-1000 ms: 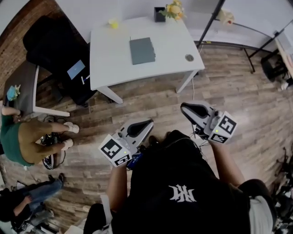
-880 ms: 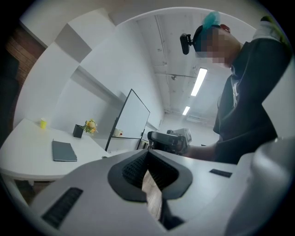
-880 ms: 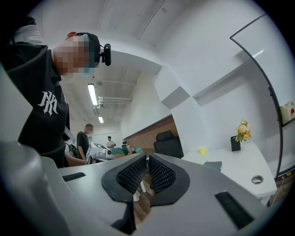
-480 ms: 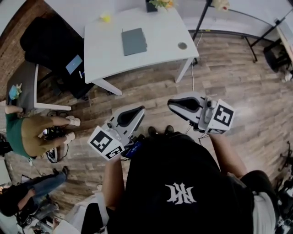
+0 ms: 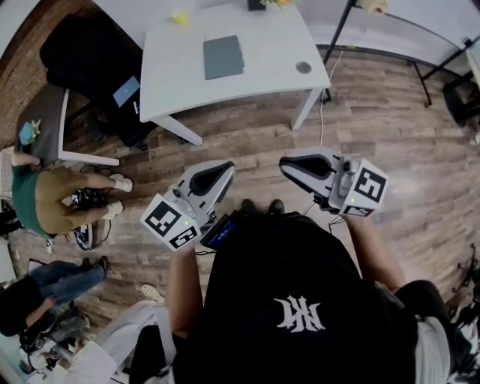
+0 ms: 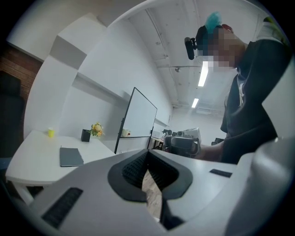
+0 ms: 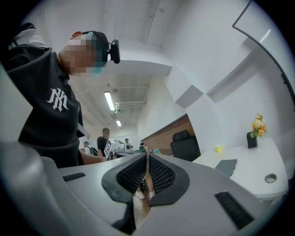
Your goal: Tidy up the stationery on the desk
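The left tongs (image 5: 227,166) and right tongs (image 5: 286,163) are held closed on nothing, with the desk (image 5: 255,82) and grey notebook (image 5: 223,57) well ahead. In transit they are best carried level and apart.

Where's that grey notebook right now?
Top of the head view, left of centre: the grey notebook lies on the white desk, between the yellow cup and the round disc.

Smooth matt-white desk (image 5: 270,82), matt grey notebook (image 5: 223,57) (cover material unclear), grainy wood-plank floor (image 5: 390,135).
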